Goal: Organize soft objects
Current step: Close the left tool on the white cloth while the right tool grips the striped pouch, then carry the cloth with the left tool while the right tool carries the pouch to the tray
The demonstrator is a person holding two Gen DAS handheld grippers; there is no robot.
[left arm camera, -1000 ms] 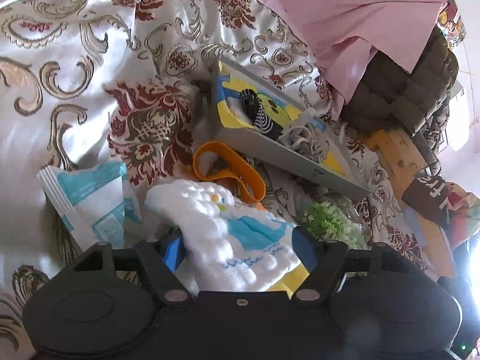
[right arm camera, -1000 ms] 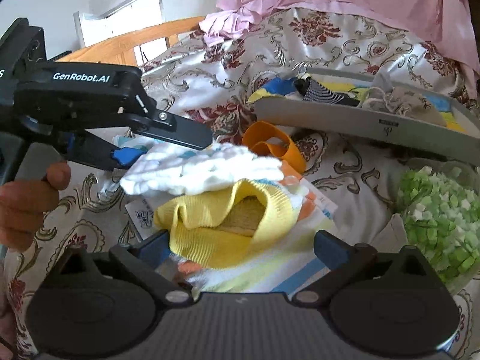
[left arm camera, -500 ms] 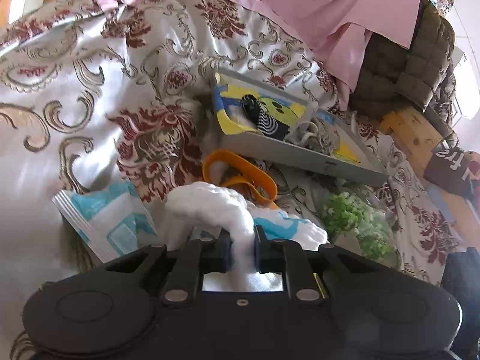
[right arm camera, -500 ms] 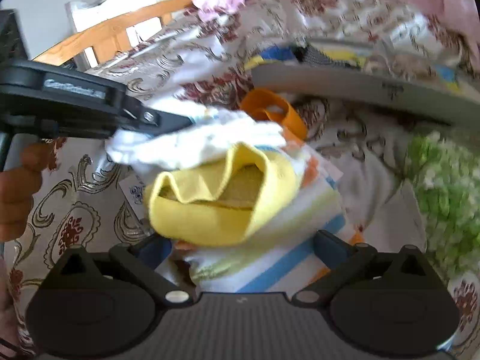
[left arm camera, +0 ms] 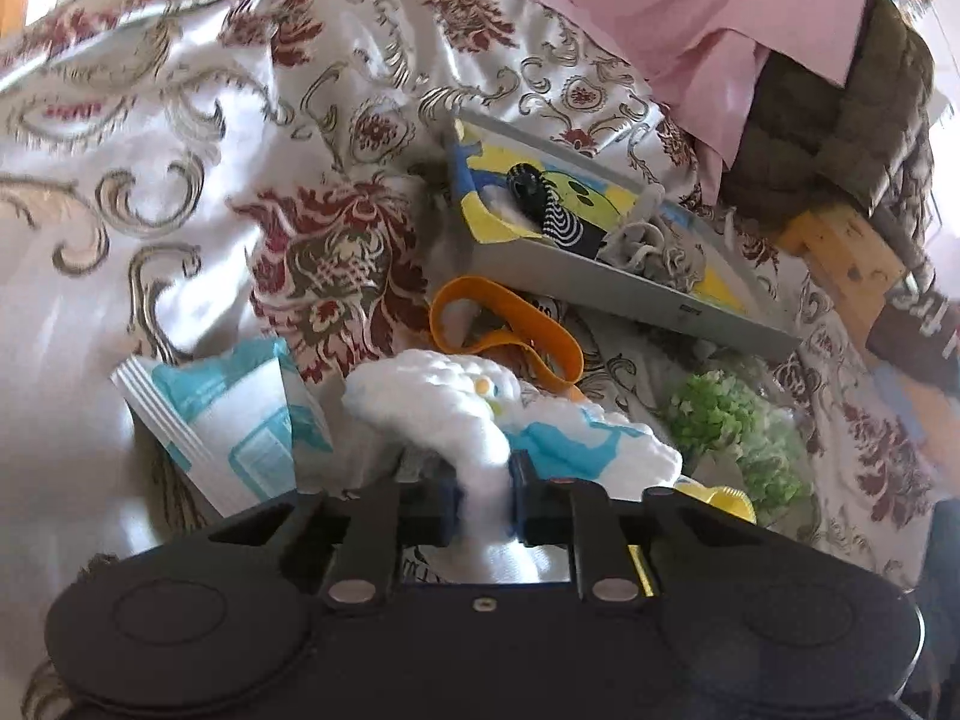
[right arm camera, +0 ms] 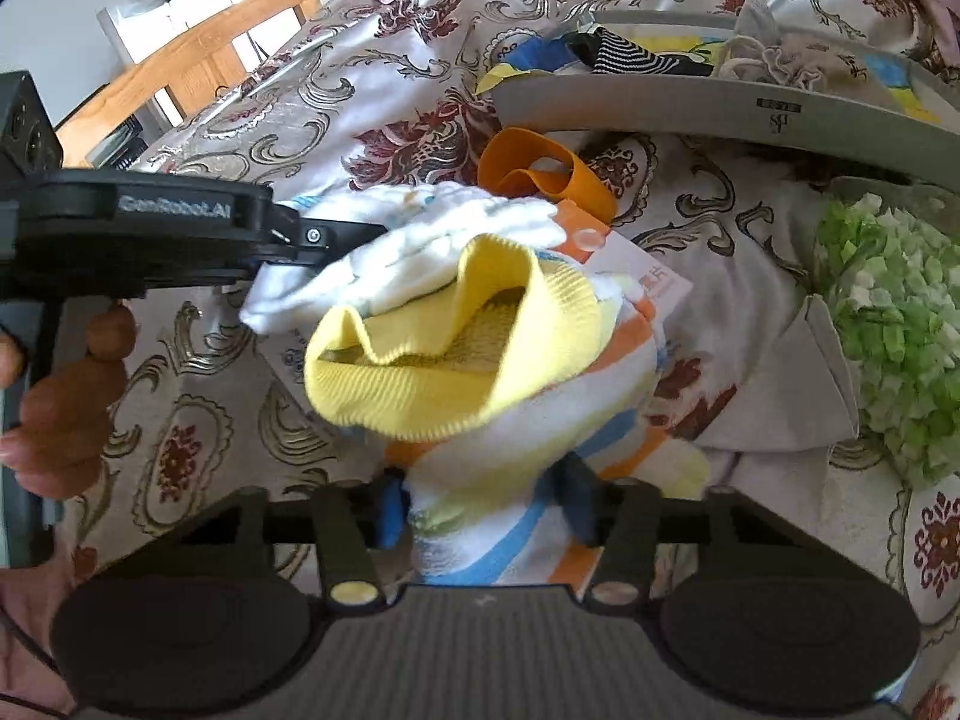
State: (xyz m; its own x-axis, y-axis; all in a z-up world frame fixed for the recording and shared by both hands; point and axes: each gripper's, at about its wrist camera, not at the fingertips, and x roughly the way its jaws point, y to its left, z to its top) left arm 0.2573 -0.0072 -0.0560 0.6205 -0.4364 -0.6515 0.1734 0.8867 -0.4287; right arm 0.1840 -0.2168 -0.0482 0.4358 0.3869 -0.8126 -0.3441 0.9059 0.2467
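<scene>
Two grips are set: our left gripper (left arm camera: pixel 485 495) has pinched a bunched fold of the white quilted cloth with blue print (left arm camera: pixel 456 390), and our right gripper (right arm camera: pixel 480 507), jaws just closing, squeezes the striped white sock with a yellow ribbed cuff (right arm camera: pixel 480 372). Both soft pieces overlap on the floral satin bedspread (left arm camera: pixel 180 210), short of the near rim of the grey tray (left arm camera: pixel 600 282). We judge it best to lift slowly and apart, so neither drags the other or the orange band (left arm camera: pixel 510 324).
</scene>
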